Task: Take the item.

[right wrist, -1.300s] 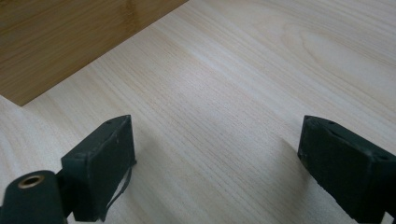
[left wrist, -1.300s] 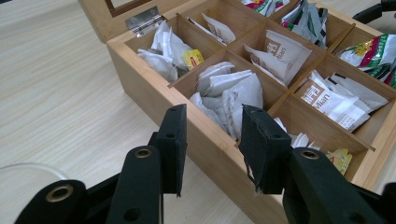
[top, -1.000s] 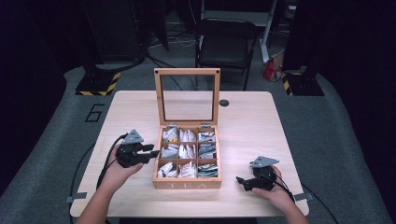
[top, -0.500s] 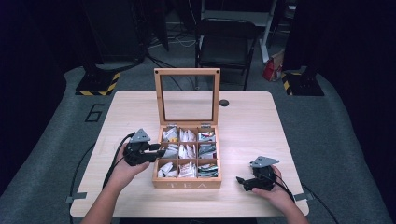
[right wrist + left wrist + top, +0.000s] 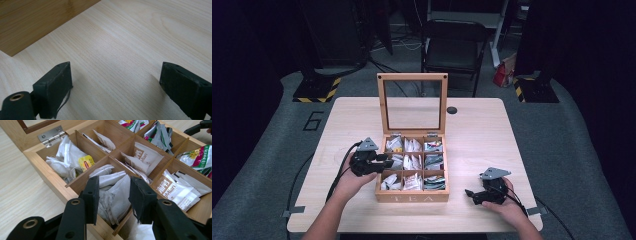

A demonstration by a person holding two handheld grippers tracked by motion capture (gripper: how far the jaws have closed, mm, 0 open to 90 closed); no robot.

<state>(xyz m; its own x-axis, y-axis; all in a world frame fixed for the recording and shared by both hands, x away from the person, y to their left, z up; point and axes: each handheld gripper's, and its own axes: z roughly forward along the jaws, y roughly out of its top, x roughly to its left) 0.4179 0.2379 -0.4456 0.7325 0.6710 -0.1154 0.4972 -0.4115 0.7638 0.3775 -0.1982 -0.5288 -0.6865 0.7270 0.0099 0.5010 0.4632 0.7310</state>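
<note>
A wooden tea box [image 5: 412,196] stands mid-table, its glass lid [image 5: 412,102] raised upright. Its compartments hold assorted tea packets. My left gripper [image 5: 386,163] reaches over the box's left wall at the middle row. In the left gripper view its jaws [image 5: 112,186] stand partly apart just above a pile of white tea bags [image 5: 115,197], and the pads do not press on them. A yellow-tagged bag [image 5: 86,162] lies in the neighbouring cell. My right gripper [image 5: 470,194] rests on the table to the right of the box, jaws wide open [image 5: 115,72] over bare wood.
The box's side wall [image 5: 30,20] appears at the upper left of the right gripper view. A small black disc [image 5: 452,110] sits on the table behind the lid. A dark chair [image 5: 454,47] stands beyond the far edge. Cables trail off the near table edge.
My left gripper has moved right and slightly down, from beside the box to over its left column. The right gripper has stayed put.
</note>
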